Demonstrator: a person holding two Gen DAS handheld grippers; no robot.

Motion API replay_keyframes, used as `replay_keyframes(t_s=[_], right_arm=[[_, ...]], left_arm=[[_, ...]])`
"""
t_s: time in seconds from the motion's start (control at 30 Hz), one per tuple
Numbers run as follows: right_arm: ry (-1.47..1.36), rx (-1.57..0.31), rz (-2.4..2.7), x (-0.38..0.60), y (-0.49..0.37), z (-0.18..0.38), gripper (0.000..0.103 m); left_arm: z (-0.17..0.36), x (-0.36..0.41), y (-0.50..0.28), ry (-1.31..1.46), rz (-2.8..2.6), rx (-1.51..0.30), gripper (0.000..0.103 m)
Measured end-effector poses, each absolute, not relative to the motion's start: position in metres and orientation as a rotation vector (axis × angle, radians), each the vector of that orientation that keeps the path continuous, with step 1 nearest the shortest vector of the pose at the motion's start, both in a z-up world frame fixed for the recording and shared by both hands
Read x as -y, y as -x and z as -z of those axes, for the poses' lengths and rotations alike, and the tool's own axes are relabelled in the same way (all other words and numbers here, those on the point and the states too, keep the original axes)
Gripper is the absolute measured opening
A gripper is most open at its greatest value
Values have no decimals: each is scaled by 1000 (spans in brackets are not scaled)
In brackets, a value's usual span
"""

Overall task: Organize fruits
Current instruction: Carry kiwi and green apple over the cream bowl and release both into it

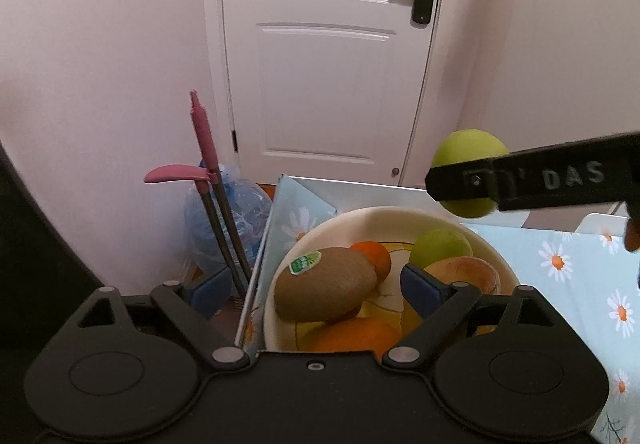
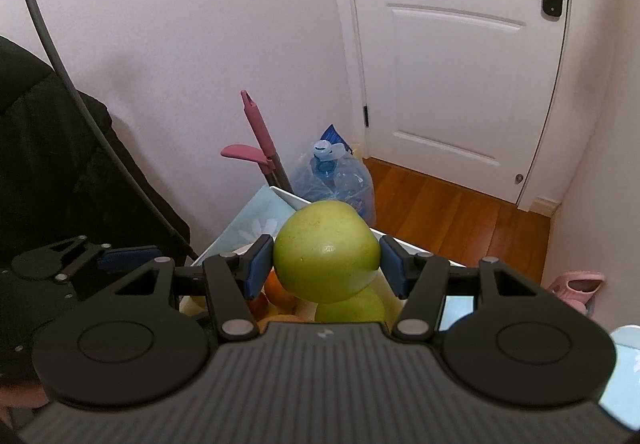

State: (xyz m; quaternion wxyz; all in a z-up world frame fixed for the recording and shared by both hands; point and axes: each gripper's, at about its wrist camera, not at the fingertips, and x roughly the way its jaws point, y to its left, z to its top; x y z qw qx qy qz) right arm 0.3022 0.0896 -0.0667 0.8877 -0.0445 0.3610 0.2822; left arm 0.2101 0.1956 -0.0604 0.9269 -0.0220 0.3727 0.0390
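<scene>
My right gripper point(image 2: 326, 262) is shut on a green apple point(image 2: 326, 252) and holds it in the air above the far right rim of the cream bowl point(image 1: 352, 216); the apple also shows in the left wrist view point(image 1: 468, 150). The bowl holds a kiwi with a green sticker point(image 1: 326, 288), oranges point(image 1: 374, 256), another green apple point(image 1: 440, 248) and a peach-coloured fruit point(image 1: 468, 272). My left gripper point(image 1: 316, 290) is open and empty, low over the bowl's near left side, its fingers on either side of the kiwi without touching it.
The bowl stands at the corner of a table with a daisy-print cloth point(image 1: 580, 284). Beyond the table edge stand pink-handled mop poles point(image 1: 208, 148) and a blue water jug point(image 1: 236, 212). A white door point(image 1: 328, 44) is behind. A black jacket hangs on the left point(image 2: 48, 148).
</scene>
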Motion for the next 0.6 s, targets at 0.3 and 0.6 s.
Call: replay_keyframes(t_s=[0.3,0.6], right_arm=[[145,-786,-618,-112,-321,79,72],[208,-874,-612,-128,-338,106,72]], left_arm=[[58,-205,-194,39,-121,-768,98],[61,-210,-184,34,-131,-763,98]])
